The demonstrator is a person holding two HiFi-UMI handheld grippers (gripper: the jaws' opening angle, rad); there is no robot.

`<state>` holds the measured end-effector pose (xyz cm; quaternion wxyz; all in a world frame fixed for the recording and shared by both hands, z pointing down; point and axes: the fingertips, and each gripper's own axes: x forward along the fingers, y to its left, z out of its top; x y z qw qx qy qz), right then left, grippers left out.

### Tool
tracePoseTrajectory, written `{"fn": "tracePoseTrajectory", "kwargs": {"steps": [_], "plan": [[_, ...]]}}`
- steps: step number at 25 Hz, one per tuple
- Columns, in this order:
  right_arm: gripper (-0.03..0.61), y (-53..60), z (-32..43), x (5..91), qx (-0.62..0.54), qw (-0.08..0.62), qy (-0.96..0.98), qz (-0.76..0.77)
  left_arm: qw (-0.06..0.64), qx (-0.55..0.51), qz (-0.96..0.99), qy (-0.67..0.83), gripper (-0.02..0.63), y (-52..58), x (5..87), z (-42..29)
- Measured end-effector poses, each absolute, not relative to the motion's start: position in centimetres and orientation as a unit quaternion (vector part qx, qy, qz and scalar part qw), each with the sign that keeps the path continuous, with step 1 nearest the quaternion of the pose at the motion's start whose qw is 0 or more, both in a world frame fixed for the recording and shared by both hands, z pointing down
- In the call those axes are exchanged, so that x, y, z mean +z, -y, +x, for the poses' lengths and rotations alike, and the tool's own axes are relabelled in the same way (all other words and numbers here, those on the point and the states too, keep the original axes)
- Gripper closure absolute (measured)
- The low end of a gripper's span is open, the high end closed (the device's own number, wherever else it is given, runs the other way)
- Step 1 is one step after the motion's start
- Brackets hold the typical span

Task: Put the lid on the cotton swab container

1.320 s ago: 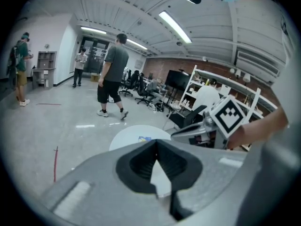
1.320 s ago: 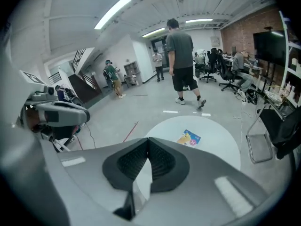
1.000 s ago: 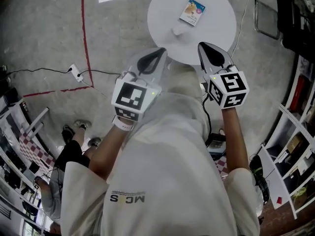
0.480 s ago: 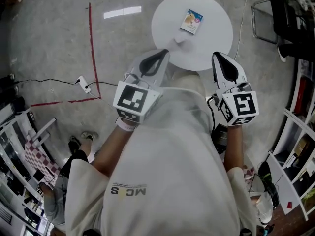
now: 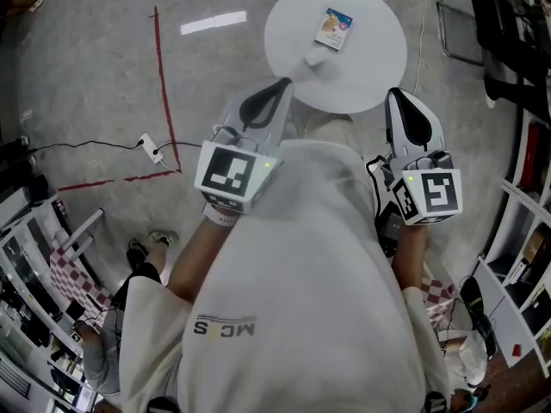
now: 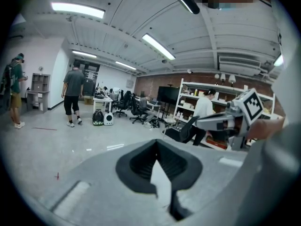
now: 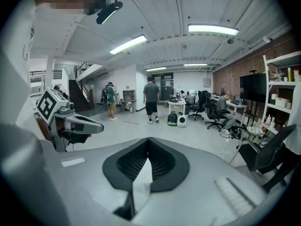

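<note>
While the cotton swab container (image 5: 334, 27) lies on the table (image 5: 374, 63), I read left gripper (image 5: 283, 83) and right gripper (image 5: 395, 94) well apart from it. Both have their jaws pressed together, empty.

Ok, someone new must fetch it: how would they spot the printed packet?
Find the round white table on the grey floor. The packet lies on its far half, printed blue, unlike the small plain white object beside it.

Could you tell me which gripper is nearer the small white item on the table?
Left. The left gripper is at the table edge near the small white item; the right gripper is farther, off to its right.
</note>
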<state>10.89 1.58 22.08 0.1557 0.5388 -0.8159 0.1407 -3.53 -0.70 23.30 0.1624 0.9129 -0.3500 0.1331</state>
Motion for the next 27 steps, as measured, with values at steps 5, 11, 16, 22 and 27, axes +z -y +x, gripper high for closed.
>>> {"fn": "tracePoseTrajectory", "kwargs": {"steps": [5, 11, 16, 22, 27], "plan": [[0.578, -2.4, 10.9, 22.1, 0.139, 0.156, 0.814, 0.542, 0.165, 0.116, 0.913, 0.355, 0.614, 0.3, 22.8, -3.3], [0.578, -2.9, 10.8, 22.6, 0.140, 0.156, 0.814, 0.541, 0.164, 0.114, 0.914, 0.352, 0.614, -0.1, 23.2, -3.0], [0.578, -3.0, 10.6, 22.6, 0.140, 0.155, 0.815, 0.541, 0.162, 0.117, 0.915, 0.352, 0.614, -0.4, 23.1, -3.2], [0.578, -3.1, 10.4, 22.5, 0.138, 0.157, 0.812, 0.544, 0.159, 0.124, 0.917, 0.344, 0.614, -0.5, 23.3, -3.4], [0.578, -3.2, 10.1, 22.4, 0.135, 0.157, 0.814, 0.543, 0.159, 0.120, 0.918, 0.344, 0.614, -0.5, 23.2, -3.3]]}}
